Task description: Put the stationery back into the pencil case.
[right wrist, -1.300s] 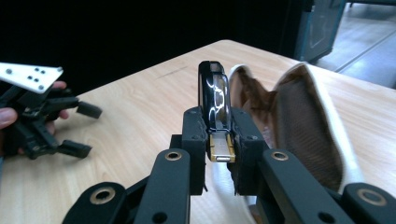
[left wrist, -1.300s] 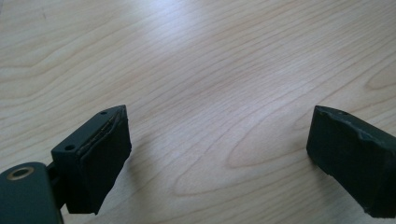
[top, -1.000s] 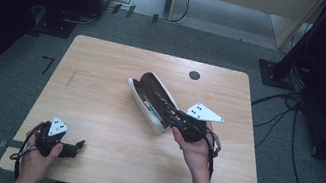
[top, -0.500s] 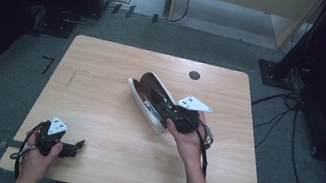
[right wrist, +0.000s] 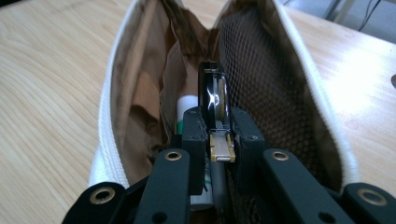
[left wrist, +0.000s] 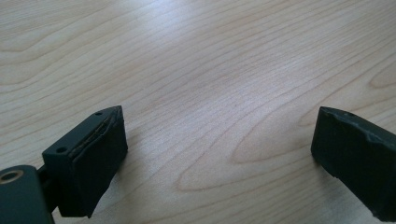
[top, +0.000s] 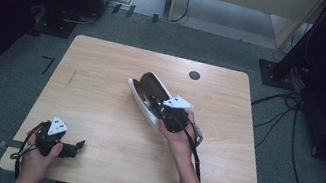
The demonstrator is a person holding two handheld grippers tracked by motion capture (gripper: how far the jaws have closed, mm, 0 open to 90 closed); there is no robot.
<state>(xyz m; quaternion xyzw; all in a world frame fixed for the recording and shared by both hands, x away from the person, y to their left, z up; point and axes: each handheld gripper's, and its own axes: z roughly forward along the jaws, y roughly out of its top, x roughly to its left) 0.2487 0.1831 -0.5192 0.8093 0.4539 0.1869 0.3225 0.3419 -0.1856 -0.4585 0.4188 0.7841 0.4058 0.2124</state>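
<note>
A person sits at a light wooden table (top: 111, 87) holding a gripper in each hand. Near the middle lies an open white zipped fabric pouch with a brown lining and mesh pocket (top: 148, 94). The right gripper (right wrist: 218, 133) reaches into the pouch's mouth, its jaws clamped on a small glossy black object with a metal end (right wrist: 215, 105). A white tube (right wrist: 187, 109) lies inside beside it. The left gripper (left wrist: 219, 149) rests at the table's near left corner, jaws wide apart over bare wood.

bare table (top: 96, 110) left, pouch (top: 143, 93) blocking centre
</note>
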